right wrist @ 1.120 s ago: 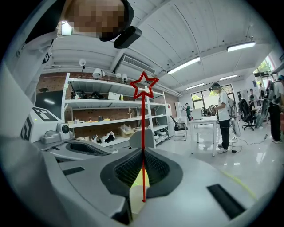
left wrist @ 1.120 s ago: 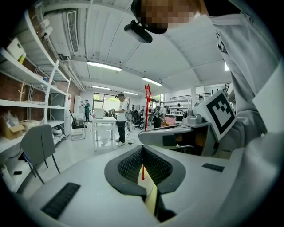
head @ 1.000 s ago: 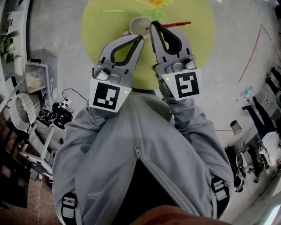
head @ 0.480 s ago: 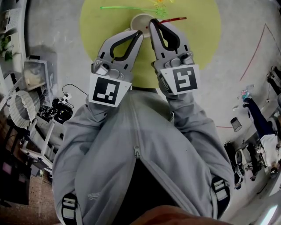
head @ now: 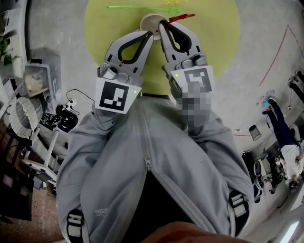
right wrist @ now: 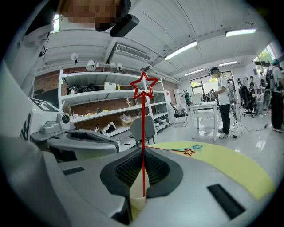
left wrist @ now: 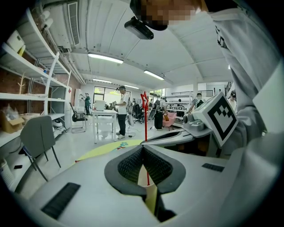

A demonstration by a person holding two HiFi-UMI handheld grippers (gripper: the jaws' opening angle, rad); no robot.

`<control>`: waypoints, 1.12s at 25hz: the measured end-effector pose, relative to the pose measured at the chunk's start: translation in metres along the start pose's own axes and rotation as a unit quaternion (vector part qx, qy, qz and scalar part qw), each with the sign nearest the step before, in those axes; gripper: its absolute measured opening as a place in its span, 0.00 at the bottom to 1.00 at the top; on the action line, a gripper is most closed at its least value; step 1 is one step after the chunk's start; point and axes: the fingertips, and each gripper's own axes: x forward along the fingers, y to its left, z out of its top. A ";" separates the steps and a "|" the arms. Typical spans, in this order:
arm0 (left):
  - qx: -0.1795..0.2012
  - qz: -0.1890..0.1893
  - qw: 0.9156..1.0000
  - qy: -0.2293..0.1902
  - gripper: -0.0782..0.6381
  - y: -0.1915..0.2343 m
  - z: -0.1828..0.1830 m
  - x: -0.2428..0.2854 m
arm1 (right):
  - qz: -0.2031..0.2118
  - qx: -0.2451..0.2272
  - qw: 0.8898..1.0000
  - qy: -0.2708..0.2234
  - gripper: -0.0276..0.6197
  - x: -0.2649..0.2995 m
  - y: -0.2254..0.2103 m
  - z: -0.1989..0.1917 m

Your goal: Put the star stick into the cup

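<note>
On the yellow round table [head: 213, 38] stands a pale cup [head: 148, 20]. My right gripper [head: 164, 22] is shut on the red star stick [head: 181, 17] right beside the cup's rim. In the right gripper view the stick [right wrist: 143, 133] stands upright between the pads, star on top, and its lower end reaches down to the cup [right wrist: 136, 195]. My left gripper [head: 150, 33] sits at the cup's near side with its jaws shut tip to tip. The left gripper view shows the cup [left wrist: 149, 188] below its jaws and the red stick [left wrist: 145, 116] just beyond them.
A green stick [head: 135, 7] and other coloured star sticks [right wrist: 191, 150] lie on the far part of the table. Around it are a chair [right wrist: 143, 127], shelves [right wrist: 102, 111], a white desk [left wrist: 104, 119] with people, and cables on the floor [head: 71, 114].
Both grippers have crept a little forward toward the cup. The red stick looks shorter from above, tipped up more steeply over the cup.
</note>
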 end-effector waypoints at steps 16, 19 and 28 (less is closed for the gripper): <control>-0.006 0.012 1.000 0.007 0.13 0.000 -0.004 -0.002 | 0.006 0.007 0.999 0.043 0.10 0.002 0.000 -0.012; -0.007 0.012 1.000 0.004 0.13 -0.001 -0.003 -0.001 | 0.009 0.009 0.998 0.059 0.10 0.004 0.000 -0.017; -0.007 0.010 1.000 0.002 0.13 -0.003 -0.004 -0.001 | 0.021 0.012 0.996 0.084 0.10 0.005 0.002 -0.029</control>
